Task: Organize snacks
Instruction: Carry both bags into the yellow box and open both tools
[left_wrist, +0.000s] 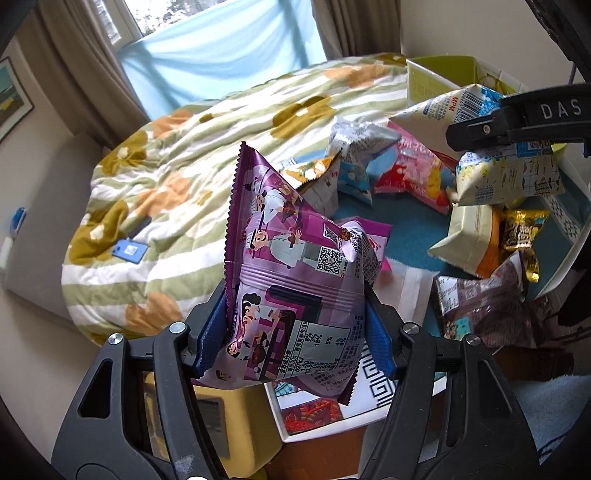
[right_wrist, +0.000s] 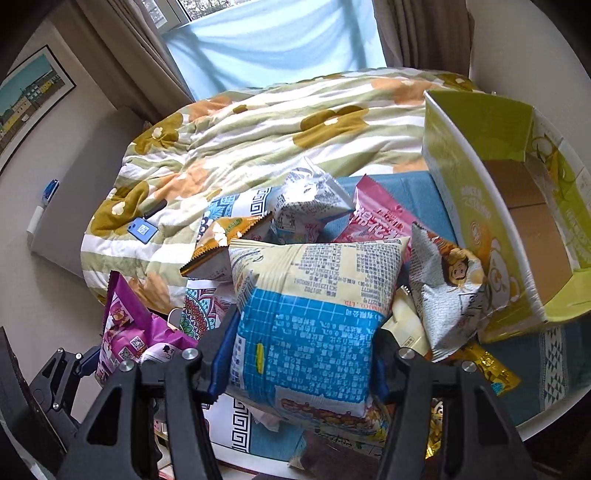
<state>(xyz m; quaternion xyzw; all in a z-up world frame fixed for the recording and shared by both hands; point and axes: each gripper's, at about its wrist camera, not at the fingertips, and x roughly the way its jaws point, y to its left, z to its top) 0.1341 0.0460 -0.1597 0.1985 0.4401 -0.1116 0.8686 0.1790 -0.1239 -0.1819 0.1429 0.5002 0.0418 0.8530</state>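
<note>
My left gripper (left_wrist: 295, 325) is shut on a purple snack bag (left_wrist: 291, 266) and holds it up above the table edge; the bag also shows low left in the right wrist view (right_wrist: 129, 332). My right gripper (right_wrist: 299, 362) is shut on a cream and blue snack bag (right_wrist: 310, 314) and holds it over the pile; it also shows at the upper right of the left wrist view (left_wrist: 506, 173). Several loose snack bags lie on the table: a silver one (right_wrist: 306, 199), a pink one (right_wrist: 380, 221), an orange one (right_wrist: 225, 243), a grey one (right_wrist: 447, 291).
An open green cardboard box (right_wrist: 454, 192) stands at the right of the round table (right_wrist: 554, 402), which has a patterned blue cloth. A bed with a flowered quilt (right_wrist: 258, 140) lies behind, with a blue phone (right_wrist: 142, 229) on it. A yellow object (left_wrist: 236, 424) sits below the left gripper.
</note>
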